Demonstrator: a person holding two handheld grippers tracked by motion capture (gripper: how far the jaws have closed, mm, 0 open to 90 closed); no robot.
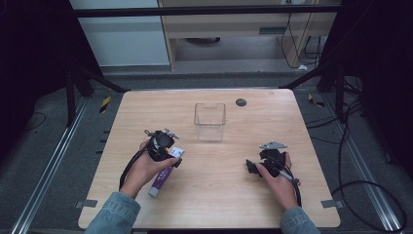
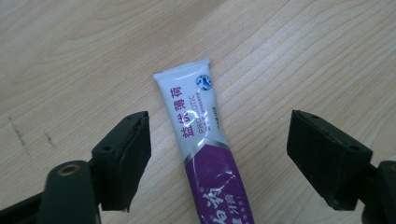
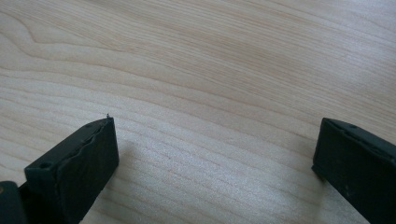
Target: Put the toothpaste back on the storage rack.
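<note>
Toothpaste tube (image 2: 201,140) lies on the desk (image 2: 303,56) between the left claw's (image 2: 219,158) wide jaws, untouched; right claw (image 3: 215,163) gapes empty. Grasp step: close squarely next.

Looks like a lab or recording workspace rather than a home. Light wooden surface (image 1: 209,195) framed by black metal struts (image 1: 92,80) and an overhead bar (image 1: 204,10), with dark curtains at both sides. Grey carpeted floor with aluminium rails (image 1: 48,170), yellow-black hazard tape (image 1: 104,104) and loose black cables (image 1: 355,161). Pale wooden office furniture (image 1: 229,29) behind, more wiring beside it.
</note>
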